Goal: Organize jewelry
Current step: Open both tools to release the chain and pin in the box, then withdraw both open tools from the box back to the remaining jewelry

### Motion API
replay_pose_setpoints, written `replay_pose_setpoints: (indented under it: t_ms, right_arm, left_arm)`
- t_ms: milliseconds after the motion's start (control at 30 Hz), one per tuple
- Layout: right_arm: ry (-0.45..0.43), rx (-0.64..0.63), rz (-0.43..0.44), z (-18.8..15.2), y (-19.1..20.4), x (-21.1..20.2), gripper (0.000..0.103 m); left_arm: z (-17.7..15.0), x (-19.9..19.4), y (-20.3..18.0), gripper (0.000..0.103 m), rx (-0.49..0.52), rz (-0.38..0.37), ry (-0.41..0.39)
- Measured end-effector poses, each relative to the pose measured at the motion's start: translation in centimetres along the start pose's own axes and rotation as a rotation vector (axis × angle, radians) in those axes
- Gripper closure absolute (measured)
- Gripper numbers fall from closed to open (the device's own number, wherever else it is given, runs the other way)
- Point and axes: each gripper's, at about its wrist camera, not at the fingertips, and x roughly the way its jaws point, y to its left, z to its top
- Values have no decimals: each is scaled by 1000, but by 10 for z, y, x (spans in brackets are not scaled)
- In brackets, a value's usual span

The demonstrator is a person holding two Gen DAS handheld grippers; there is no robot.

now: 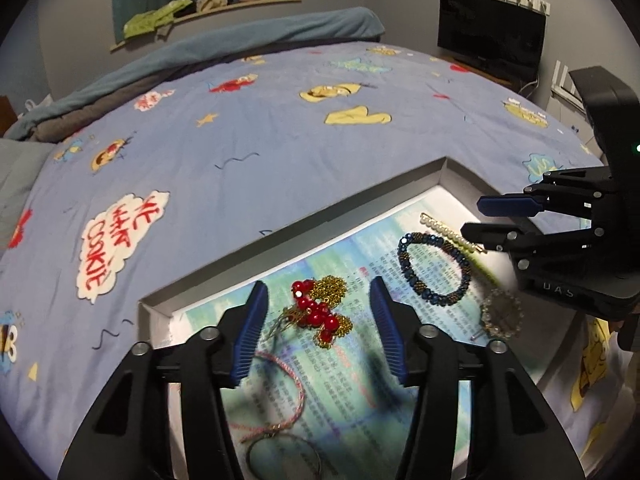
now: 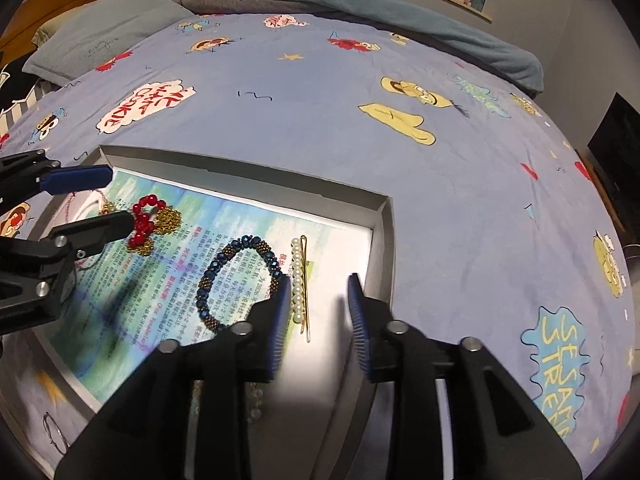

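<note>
A shallow grey box (image 1: 442, 168) sits on the bed (image 1: 240, 128), and a printed paper lines its floor, so the jewelry lies flat and is easy to see. The left gripper (image 1: 318, 320) hangs low over the near end of the box with its jaws wide open and nothing in them. Right between its blue pads lies the red bead and gold chain piece (image 1: 320, 312), so I think it is lined up to pinch that one next. The chain is bunched up and loose, so it may slip or drag when grabbed. A pink braided cord (image 1: 286, 384) lies just below it, close enough to get caught too. The right gripper (image 2: 320, 320) is also open and holds nothing. It hovers at the other end of the box, with the pearl hair clip (image 2: 299, 280) just inside its left pad and the blue bead bracelet (image 2: 236, 280) beside that. The clip lies straight and apart from the bracelet, which looks neat already. A small clear bead piece (image 1: 502, 314) rests near the box edge. The sorting seems only partly done, as the red piece and cord are a jumble.
</note>
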Motion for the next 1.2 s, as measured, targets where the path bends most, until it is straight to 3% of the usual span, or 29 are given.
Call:
replay_pose_setpoints:
  t_ms: [133, 267, 400, 567, 767, 1000, 1200]
  right_arm:
    - [-25, 8, 5, -4, 0, -15, 51]
    - [-72, 40, 12, -9, -2, -38, 24]
    - [-136, 92, 16, -19, -8, -64, 6]
    - [-166, 153, 45, -37, -14, -83, 5]
    - [-197, 187, 79, -58, -14, -100, 5]
    - [-232, 240, 124, -84, -9, -117, 5]
    - [-274, 213, 119, -103, 5, -132, 5]
  left_arm:
    - [-2, -20, 3, 32, -20, 11, -41]
    - [-6, -37, 6, 25, -44, 26, -67]
    - [-15, -59, 12, 15, -78, 51, -108]
    - [-30, -80, 16, 11, -107, 71, -136]
    - [-45, -100, 4, 10, -49, 129, -160]
    - [-71, -118, -8, 10, -27, 126, -175]
    - [-86, -137, -21, 10, -5, 104, -193]
